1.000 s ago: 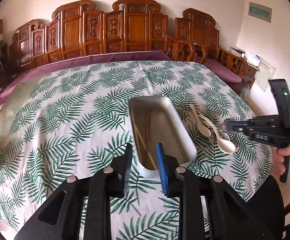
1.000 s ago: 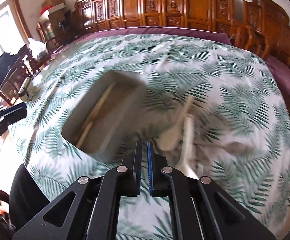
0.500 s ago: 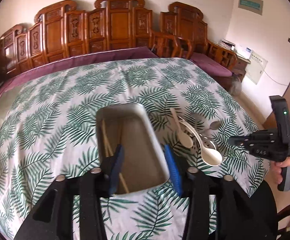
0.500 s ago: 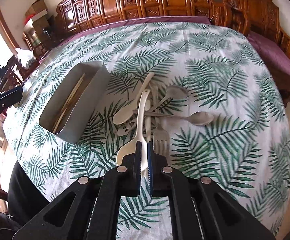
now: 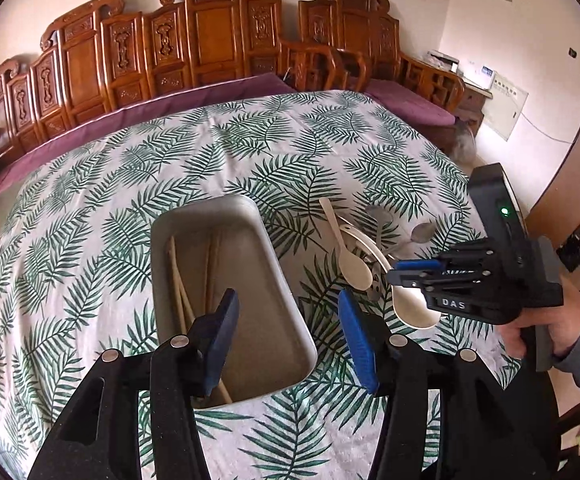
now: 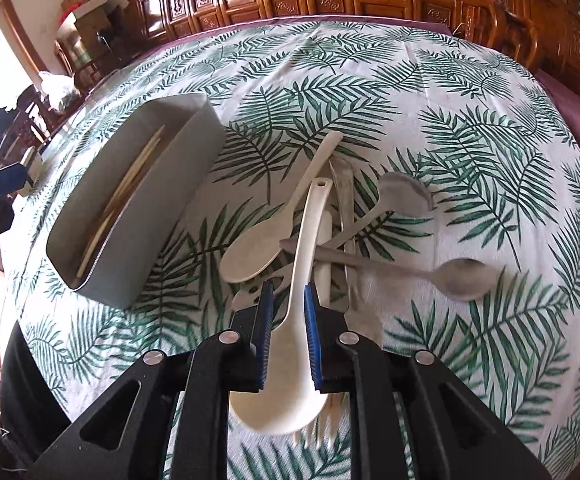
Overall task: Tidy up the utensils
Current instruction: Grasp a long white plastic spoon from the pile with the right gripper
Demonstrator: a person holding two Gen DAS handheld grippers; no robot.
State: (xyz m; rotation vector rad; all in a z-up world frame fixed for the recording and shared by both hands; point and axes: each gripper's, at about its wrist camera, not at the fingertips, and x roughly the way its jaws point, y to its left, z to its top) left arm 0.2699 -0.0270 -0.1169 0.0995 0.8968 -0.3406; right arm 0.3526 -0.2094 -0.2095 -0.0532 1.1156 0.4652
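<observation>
A grey rectangular bin [image 5: 225, 280] [image 6: 137, 216] holds wooden chopsticks [image 5: 181, 284] [image 6: 129, 188]. To its right lies a pile of utensils: a cream spoon [image 6: 273, 224] [image 5: 350, 256], a white ladle-like spoon [image 6: 290, 344] [image 5: 414, 308], grey spoons [image 6: 462, 276] and a fork [image 6: 318, 432]. My right gripper [image 6: 287, 328] [image 5: 406, 274] is open, with its blue pads on either side of the white spoon's handle. My left gripper [image 5: 285, 332] is open wide and empty over the bin's near end.
The round table has a palm-leaf cloth [image 5: 249, 152] [image 6: 450, 120]. Carved wooden chairs [image 5: 193, 48] stand along its far side. The table's near edge is just below both grippers.
My left gripper has opened wider over the bin. My right gripper has moved in over the utensil pile and opened from shut, and it now straddles the white spoon.
</observation>
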